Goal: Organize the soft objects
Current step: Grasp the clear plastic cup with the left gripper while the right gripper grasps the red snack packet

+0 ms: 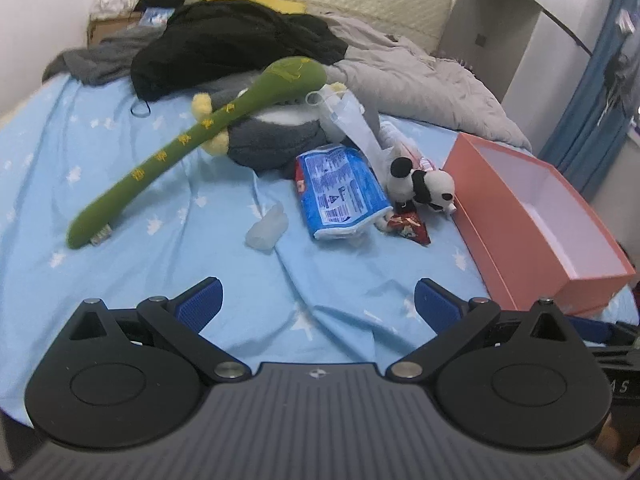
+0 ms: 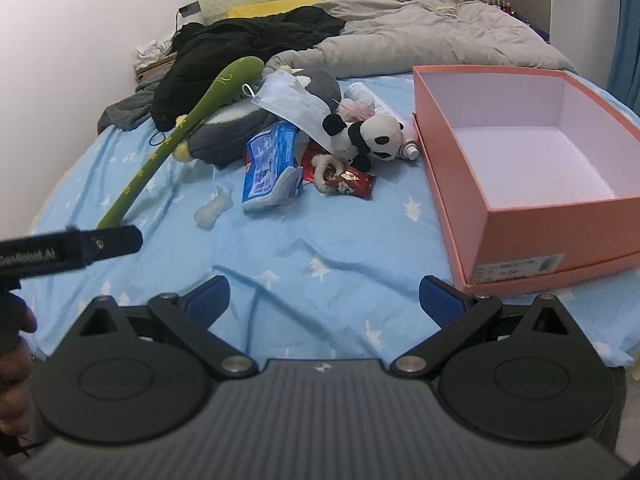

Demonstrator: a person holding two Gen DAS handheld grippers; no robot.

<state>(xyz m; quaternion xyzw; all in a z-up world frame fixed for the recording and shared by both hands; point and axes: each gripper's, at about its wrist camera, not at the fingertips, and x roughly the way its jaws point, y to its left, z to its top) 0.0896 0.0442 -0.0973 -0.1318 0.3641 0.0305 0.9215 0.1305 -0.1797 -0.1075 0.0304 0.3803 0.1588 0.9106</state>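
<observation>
Only the right wrist view shows the box's label.

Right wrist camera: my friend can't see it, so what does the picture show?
An open gripper hovers over a blue star-print bedsheet holding nothing. Ahead sits a pile: panda plush, long green plush, blue packet and face mask. An empty pink box sits right.
</observation>
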